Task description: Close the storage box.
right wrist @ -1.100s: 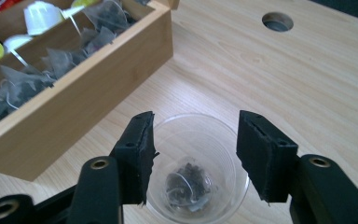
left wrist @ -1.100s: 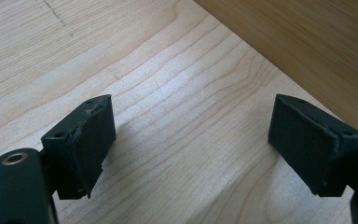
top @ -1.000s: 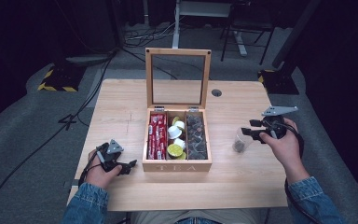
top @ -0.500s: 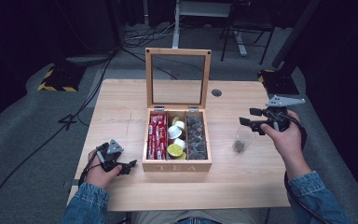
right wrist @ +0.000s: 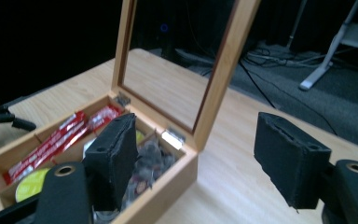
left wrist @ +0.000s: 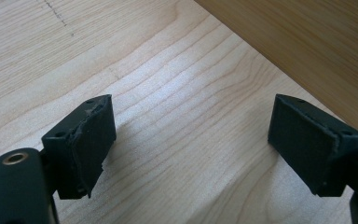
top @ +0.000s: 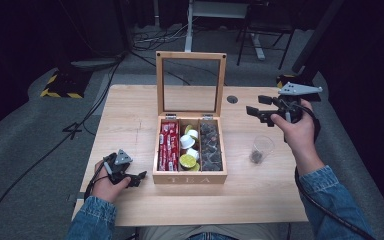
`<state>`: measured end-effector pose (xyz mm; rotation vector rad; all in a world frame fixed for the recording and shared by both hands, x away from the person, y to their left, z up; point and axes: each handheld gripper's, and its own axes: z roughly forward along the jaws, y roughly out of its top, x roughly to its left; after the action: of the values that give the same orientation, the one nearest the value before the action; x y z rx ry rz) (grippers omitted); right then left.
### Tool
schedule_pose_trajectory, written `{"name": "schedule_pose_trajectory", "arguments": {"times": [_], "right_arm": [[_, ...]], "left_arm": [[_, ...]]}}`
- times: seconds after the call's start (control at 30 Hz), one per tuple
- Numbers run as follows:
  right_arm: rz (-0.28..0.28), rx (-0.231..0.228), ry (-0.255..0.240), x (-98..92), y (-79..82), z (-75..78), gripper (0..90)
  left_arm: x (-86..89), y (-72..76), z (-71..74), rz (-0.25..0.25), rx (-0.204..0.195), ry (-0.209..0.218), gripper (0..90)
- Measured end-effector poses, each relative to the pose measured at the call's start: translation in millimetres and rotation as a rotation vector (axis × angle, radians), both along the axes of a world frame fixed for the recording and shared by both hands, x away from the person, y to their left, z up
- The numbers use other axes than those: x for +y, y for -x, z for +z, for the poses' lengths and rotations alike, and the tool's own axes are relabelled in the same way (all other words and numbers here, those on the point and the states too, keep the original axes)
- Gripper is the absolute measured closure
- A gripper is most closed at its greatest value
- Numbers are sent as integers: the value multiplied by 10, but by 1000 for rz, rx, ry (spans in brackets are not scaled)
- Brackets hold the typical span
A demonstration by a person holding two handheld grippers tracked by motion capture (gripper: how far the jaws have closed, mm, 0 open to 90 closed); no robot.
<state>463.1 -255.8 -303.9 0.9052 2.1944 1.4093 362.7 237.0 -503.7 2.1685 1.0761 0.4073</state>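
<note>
While the right gripper (top: 258, 112) hangs empty, jaws just opening wide, the cup (top: 261, 149) stands apart below it.

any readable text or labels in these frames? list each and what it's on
"TEA": on the front wall of the wooden tea box, high view.
White print on the red sachets in the box's left compartment: too small and blurred to read.
Yellow-lidded capsules, middle compartment: no legible marking.
Nothing else carries readable text.
</note>
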Motion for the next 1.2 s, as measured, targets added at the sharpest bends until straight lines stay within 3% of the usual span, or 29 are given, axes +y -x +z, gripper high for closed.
{"name": "schedule_pose_trajectory", "arguments": {"times": [0.2,0.4,0.63,0.87,1.2], "right_arm": [[10,-32,9,201,-231,140,297],[-10,-36,14,350,-495,199,286],[-13,-32,33,501,-800,210,287],[-25,-15,21,630,-1106,202,332],[-53,5,29,833,-1415,105,374]], "left_arm": [[6,12,-3,6,1,4,154],[7,14,-3,13,3,7,154],[11,11,0,14,1,1,154],[16,-15,2,7,4,0,152],[19,-20,2,5,0,-4,153]]}}
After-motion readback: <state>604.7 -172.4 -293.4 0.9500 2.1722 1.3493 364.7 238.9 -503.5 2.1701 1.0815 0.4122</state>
